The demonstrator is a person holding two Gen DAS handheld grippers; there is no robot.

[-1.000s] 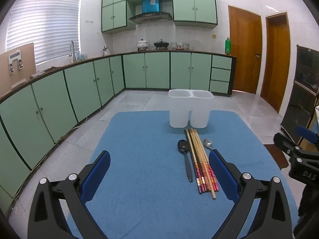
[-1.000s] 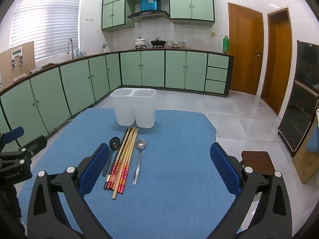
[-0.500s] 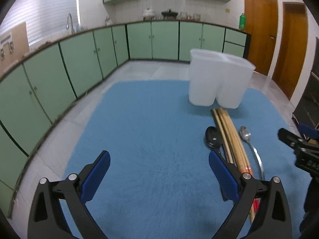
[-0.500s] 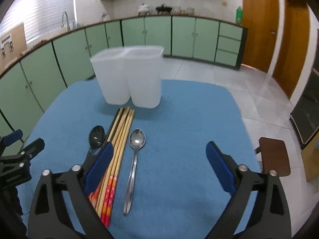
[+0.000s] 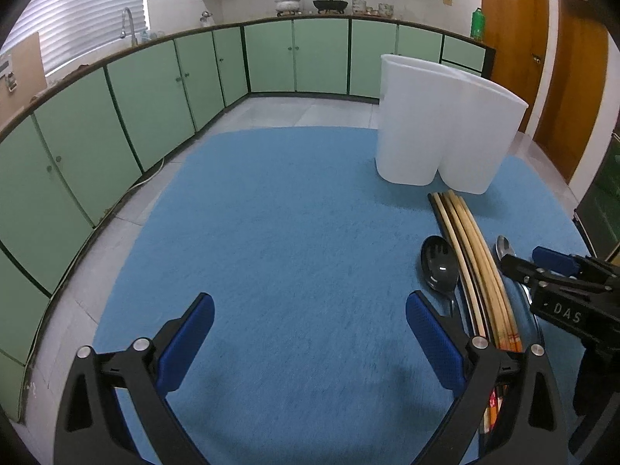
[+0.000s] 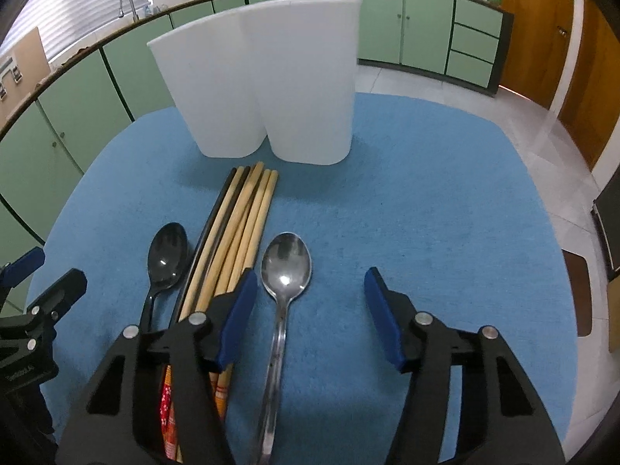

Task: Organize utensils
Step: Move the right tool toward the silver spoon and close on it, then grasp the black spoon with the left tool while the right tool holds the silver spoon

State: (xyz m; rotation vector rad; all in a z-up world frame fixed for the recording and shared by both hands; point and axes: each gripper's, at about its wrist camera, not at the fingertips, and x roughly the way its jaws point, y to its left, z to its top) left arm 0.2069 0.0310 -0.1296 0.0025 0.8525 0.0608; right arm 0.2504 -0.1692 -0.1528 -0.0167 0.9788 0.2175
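A white two-compartment utensil holder [image 6: 267, 89] [image 5: 441, 128] stands at the back of the blue mat [image 6: 426, 213]. In front of it lie a black spoon [image 6: 164, 259] [image 5: 440, 267], a bundle of wooden chopsticks [image 6: 240, 224] [image 5: 471, 248] and a silver spoon [image 6: 285, 271] [image 5: 503, 248]. My right gripper [image 6: 310, 298] is open and low, its jaws either side of the silver spoon's handle. My left gripper [image 5: 310, 321] is open and empty over bare mat, left of the black spoon. The right gripper's fingers [image 5: 542, 271] show in the left wrist view, covering the silver spoon's handle.
The mat covers a table with its edges near on all sides [image 5: 116, 232]. Green kitchen cabinets [image 5: 155, 97] line the left and back walls. Wooden doors [image 5: 511, 38] stand at the right. A brown stool [image 6: 577, 290] sits beside the table on the right.
Both grippers have moved forward and down toward the mat. The right gripper has come over the silver spoon and its jaws have narrowed somewhat. The utensils have not moved.
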